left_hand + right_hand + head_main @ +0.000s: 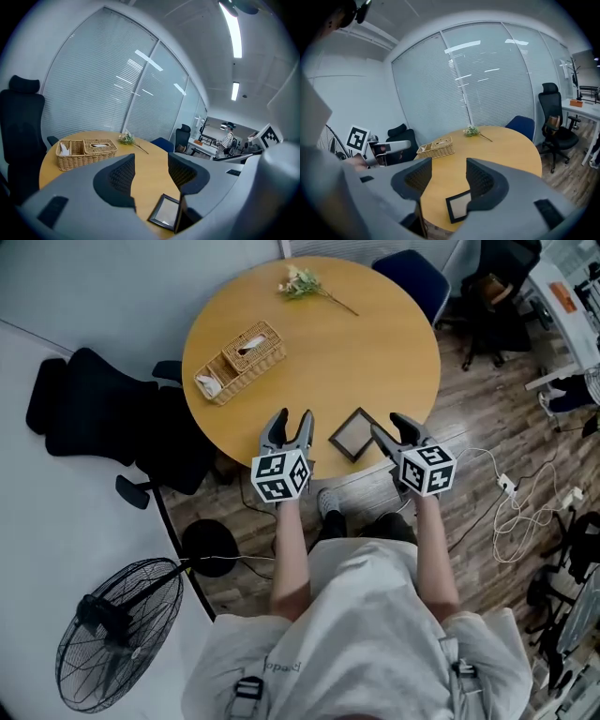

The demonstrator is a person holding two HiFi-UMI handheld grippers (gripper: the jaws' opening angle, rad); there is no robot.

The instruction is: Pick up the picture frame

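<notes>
Frame place: lies flat on the table (361, 343), close to the near edge, between the two grippers and nearer the right one.
Frame look: picture frame (356, 434) with a thin dark rim and a pale middle.
Frame feel: likely light and stiff; the middle may be glass, so could crack if dropped or pinched hard; flat on smooth wood, so may slide when pushed.
Where to hold: best on the dark rim at one side or corner, not on the pale middle; may need tipping up first to get a jaw under it.
Left gripper (292, 418): jaws apart, nothing between them; hangs over the near edge, left of the frame, pointing at the far edge.
Left arm: reaches straight out from the body.
Right gripper (386, 425): jaws apart, holding nothing; tips just beside the frame's right corner.
Right arm: reaches out straight too, next to the left one.
</notes>
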